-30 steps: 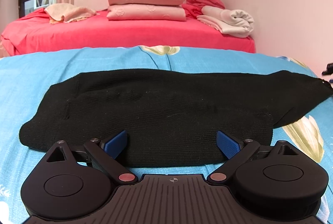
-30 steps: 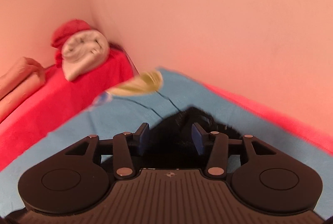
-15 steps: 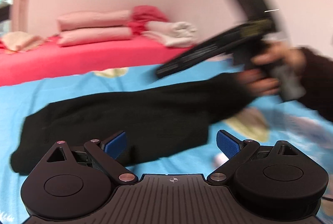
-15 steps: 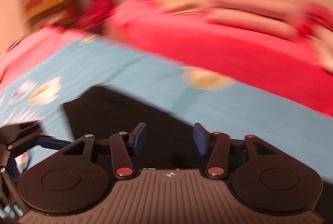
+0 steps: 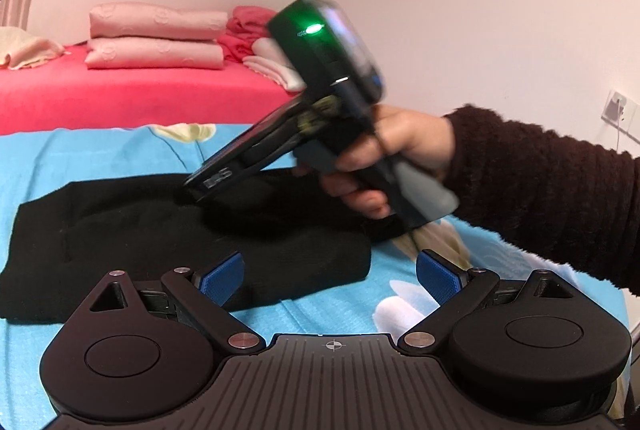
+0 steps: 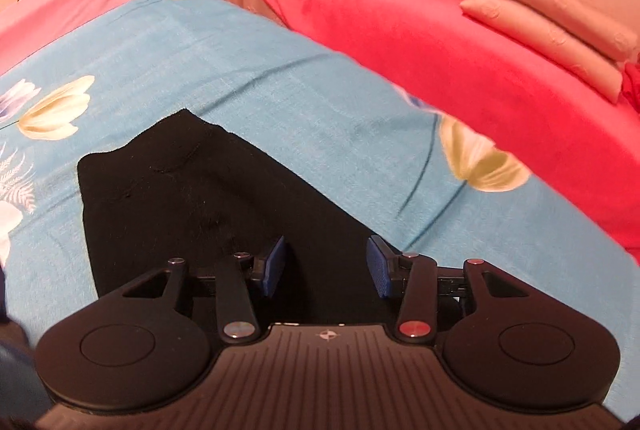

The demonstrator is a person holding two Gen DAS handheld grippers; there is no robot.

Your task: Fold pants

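left wrist view: your right gripper [image 5: 192,190] brings the pants [image 5: 160,230] leg over.
grip: jaws part shut on cloth.
tip: line up edges.

Both wrist views low, close, facing down; share pants [image 5: 192,230].

Light: bright, even, soft shadows.
Blur: right gripper [image 5: 192,190] motion-smeared in left view.
Edges: fisheye-bent, dark corners.
Tint: right view reddish.
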